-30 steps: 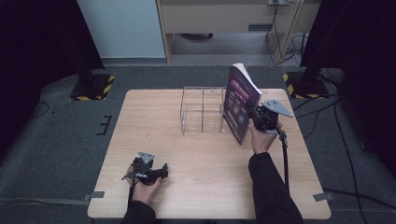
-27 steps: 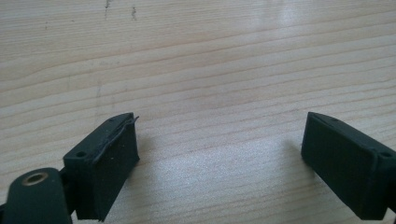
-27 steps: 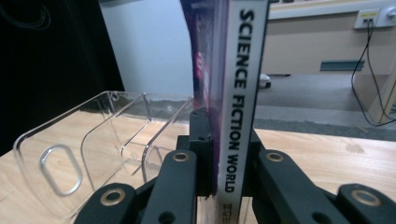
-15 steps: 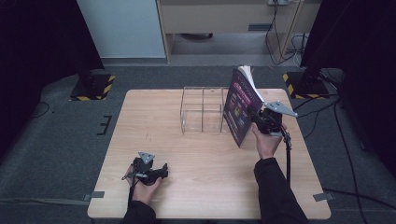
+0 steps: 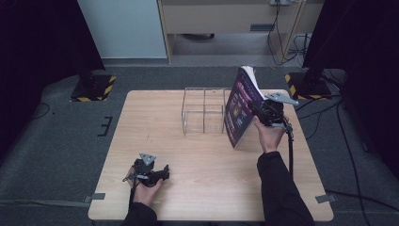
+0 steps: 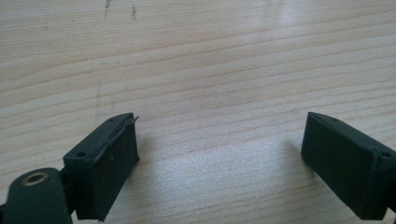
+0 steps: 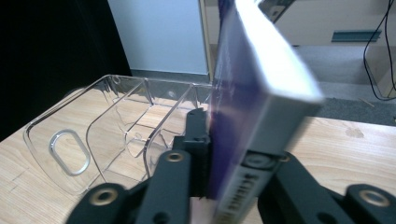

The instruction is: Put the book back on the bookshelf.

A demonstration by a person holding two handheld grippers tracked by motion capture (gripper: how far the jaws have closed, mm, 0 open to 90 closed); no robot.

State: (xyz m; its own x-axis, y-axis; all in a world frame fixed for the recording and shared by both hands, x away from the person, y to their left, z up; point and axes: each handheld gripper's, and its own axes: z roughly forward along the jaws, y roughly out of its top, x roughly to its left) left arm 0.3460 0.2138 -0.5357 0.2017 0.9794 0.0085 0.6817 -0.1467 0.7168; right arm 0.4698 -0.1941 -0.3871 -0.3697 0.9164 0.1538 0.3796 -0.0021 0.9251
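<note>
My right gripper (image 5: 261, 113) clamps the purple book (image 5: 241, 106) upright beside the clear rack (image 5: 203, 110); keep it vertical over a slot; left gripper (image 5: 162, 173) rests wide open.

My wooden desk (image 5: 197, 155) stands on grey carpet (image 5: 61, 141). Beyond its far edge I see a pale panel (image 5: 123, 26), a beige cabinet (image 5: 221, 16) and dark curtains (image 5: 37, 42).

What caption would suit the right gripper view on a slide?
Black tongs clamp a thick purple-covered book upright beside a clear plastic divided rack on a pale wooden table.
</note>
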